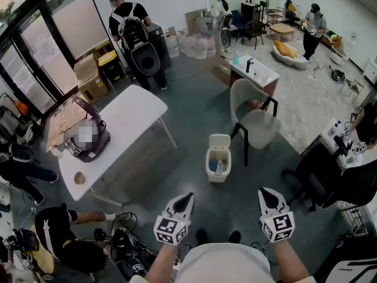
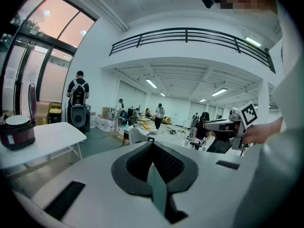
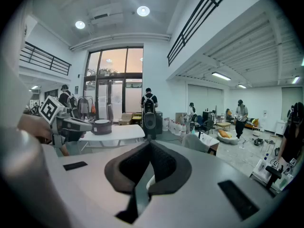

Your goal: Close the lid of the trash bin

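While both grippers are held out low in front of the person, the trash bin stands on the grey floor ahead of them, well apart from both. It is small and white. Its lid is up, standing at the far edge of the bin, so the bin is open and you can see something bluish inside. The lid is not yet closed.

The left gripper has its two jaws pressed together with nothing between them. The right gripper looks the same: its jaws meet at the tips and hold nothing. Both point forward and a little down, side by side with a gap between them, and the bin sits past that gap, a bit nearer the left one's line.

Just beside the bin, on its right and a little behind, is a chair with a pale seat and dark legs. Off to the left is a long white table, and on it sits a dark red cooker with its top open. Far back in the room a person with a backpack stands at a black speaker box – other people are farther off, too small to tell much about.
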`<state>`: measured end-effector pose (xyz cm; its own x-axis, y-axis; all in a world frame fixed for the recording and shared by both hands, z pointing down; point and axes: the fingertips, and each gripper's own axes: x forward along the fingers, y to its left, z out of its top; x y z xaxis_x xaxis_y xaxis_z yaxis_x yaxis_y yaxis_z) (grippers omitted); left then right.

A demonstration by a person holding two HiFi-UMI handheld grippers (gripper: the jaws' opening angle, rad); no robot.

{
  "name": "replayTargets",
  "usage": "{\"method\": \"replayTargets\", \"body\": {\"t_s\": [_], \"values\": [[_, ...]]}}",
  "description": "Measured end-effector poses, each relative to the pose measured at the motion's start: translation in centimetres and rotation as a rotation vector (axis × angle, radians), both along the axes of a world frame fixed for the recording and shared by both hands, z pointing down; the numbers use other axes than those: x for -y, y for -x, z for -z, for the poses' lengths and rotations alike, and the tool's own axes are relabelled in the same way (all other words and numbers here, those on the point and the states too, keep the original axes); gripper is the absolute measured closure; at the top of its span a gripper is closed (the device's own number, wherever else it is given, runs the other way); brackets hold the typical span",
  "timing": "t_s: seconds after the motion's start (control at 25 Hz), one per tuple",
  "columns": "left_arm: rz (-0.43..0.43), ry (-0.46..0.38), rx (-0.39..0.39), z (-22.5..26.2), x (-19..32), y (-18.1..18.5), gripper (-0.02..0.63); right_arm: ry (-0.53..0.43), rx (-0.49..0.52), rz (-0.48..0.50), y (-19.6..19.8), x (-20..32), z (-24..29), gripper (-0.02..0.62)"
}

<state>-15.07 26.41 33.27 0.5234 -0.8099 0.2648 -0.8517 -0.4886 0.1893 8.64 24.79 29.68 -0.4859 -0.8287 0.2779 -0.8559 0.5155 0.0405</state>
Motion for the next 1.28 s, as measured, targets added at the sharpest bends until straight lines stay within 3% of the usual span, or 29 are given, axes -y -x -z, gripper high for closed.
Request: {"method": "replayTargets", "body": {"t_s": [0.84, 1.28], "values": [[-0.004, 0.013, -0.018, -0.6, -0.4, 1.1, 0.594, 0.001, 0.003, -0.007, 1.6, -0.7, -0.2, 0.583], [-0.035, 0.009, -0.012, -0.5, -1.1, 1.6, 0.516, 0.026, -0.005, -0.006, 3.1, -1.3, -1.2, 0.583]]}}
